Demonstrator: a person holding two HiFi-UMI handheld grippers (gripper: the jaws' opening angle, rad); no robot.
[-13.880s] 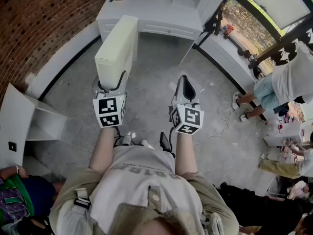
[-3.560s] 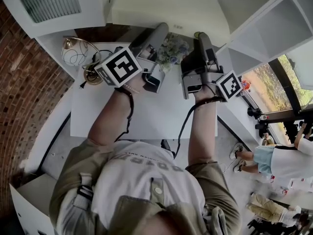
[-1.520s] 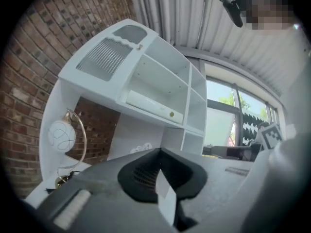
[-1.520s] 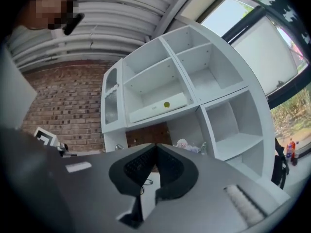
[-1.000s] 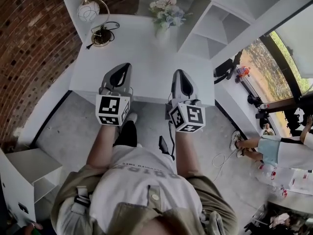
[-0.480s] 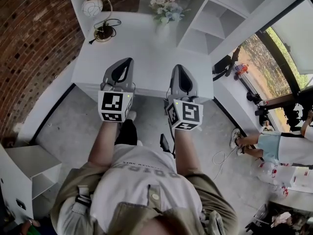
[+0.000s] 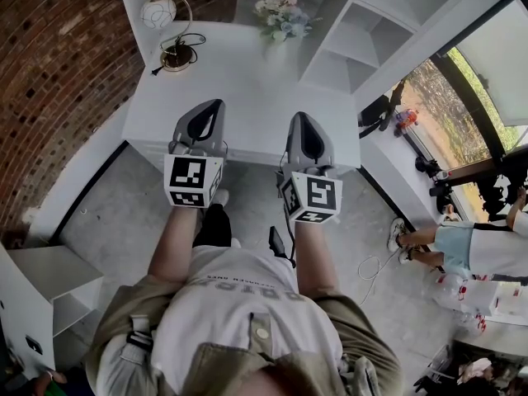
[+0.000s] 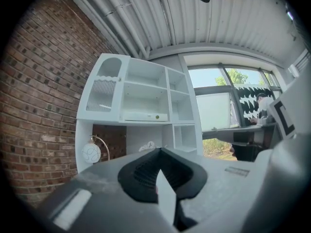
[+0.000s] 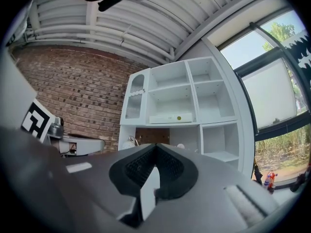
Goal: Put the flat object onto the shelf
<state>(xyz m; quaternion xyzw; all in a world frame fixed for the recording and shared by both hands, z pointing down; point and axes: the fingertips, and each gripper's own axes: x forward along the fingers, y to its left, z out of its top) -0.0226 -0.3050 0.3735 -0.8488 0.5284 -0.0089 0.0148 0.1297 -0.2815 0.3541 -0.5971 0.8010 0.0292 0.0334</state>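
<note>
From above, the left gripper [image 7: 209, 107] and the right gripper [image 7: 302, 120] are side by side over the near edge of the white desk [image 7: 247, 81]. A lamp [image 7: 162, 19] and flowers [image 7: 280, 13] stand at the back of the desk.

In the left gripper view, the jaws are pressed together with nothing between them. The flat box [image 8: 144, 116] lies on a middle board of the white shelf [image 8: 112, 89], far from the gripper.

In the right gripper view, the jaws are also pressed together and empty. The flat box lies on the shelf.

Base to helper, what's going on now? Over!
Left gripper shut, empty. Right gripper shut, empty. Flat object lying on shelf. Nothing in the way.
</note>
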